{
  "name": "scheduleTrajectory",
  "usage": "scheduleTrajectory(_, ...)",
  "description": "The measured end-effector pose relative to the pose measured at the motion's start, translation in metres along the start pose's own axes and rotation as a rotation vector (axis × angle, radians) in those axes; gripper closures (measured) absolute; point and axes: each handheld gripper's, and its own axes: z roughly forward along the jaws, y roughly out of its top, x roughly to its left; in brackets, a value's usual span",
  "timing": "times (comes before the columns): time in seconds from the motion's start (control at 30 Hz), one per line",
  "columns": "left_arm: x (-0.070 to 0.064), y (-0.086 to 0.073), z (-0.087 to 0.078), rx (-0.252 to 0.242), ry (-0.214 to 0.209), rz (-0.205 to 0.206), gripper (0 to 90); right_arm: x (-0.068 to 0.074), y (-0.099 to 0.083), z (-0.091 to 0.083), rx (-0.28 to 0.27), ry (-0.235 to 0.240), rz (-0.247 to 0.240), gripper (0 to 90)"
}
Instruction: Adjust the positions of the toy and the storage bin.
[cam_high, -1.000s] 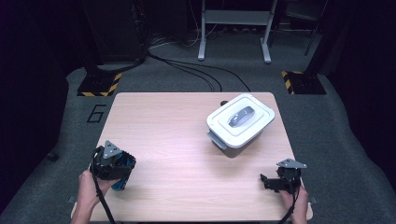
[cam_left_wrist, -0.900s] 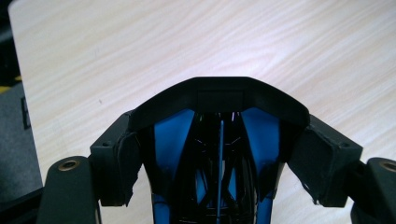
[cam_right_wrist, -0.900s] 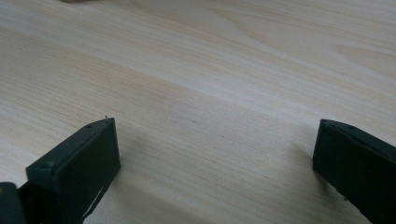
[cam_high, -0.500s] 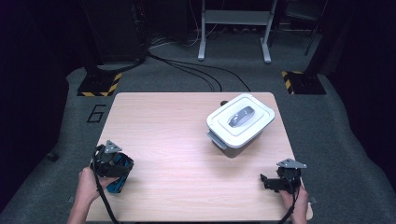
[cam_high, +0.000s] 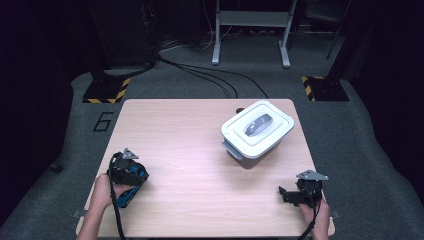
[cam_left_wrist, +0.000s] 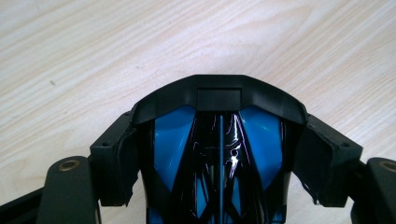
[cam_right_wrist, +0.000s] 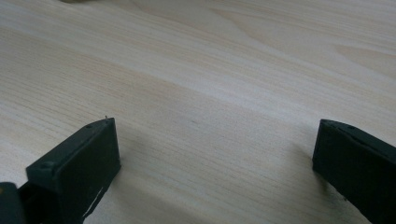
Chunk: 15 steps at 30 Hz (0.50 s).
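Left claw grips blue-black object above table.

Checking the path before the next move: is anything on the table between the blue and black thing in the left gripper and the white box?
Nothing visible. The left gripper holds the blue and black thing near the table's front left corner; bare wood runs from there to the white box at the far right.

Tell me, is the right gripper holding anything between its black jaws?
No: in the right gripper view the right gripper has its jaws spread wide apart with bare light wooden table between them.
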Motion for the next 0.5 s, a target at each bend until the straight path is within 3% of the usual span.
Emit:
scheduleTrajectory(0.13,0.006,-0.002,0.009,0.039,-0.015,0.022,25.1,0.0,0.0,0.0,0.0,0.0,0.0,0.0)
scheduleTrajectory(0.33,0.011,-0.005,0.015,0.044,-0.037,-0.02,25.1,0.0,0.0,0.0,0.0,0.0,0.001,0.0)
scheduleTrajectory(0.5,0.011,-0.005,0.022,0.059,-0.033,-0.022,25.0,0.0,0.0,0.0,0.0,0.0,0.0,0.0)
